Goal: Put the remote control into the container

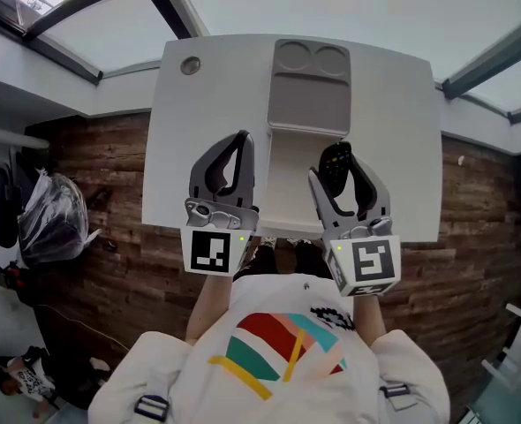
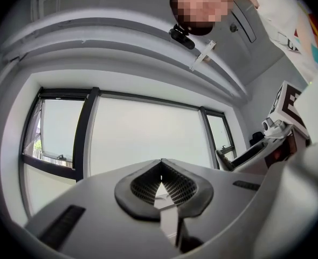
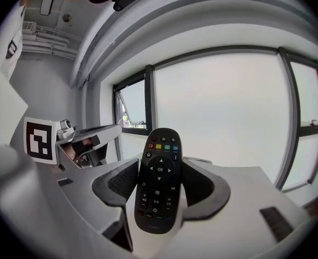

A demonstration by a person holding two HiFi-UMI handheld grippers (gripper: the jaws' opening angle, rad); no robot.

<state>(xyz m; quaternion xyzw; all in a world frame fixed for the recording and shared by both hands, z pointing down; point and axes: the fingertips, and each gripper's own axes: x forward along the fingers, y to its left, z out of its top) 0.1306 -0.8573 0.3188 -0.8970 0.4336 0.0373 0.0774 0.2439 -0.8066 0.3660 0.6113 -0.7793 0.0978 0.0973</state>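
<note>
Black remote control (image 3: 158, 182), clamped lengthwise in the right gripper (image 1: 339, 171), points at the grey container (image 1: 311, 104) at eleven o'clock; left gripper (image 2: 160, 171) closed, empty.

"OK" on remote ctrl (image 3: 158, 182) centre btn; nothing else legible.
</note>
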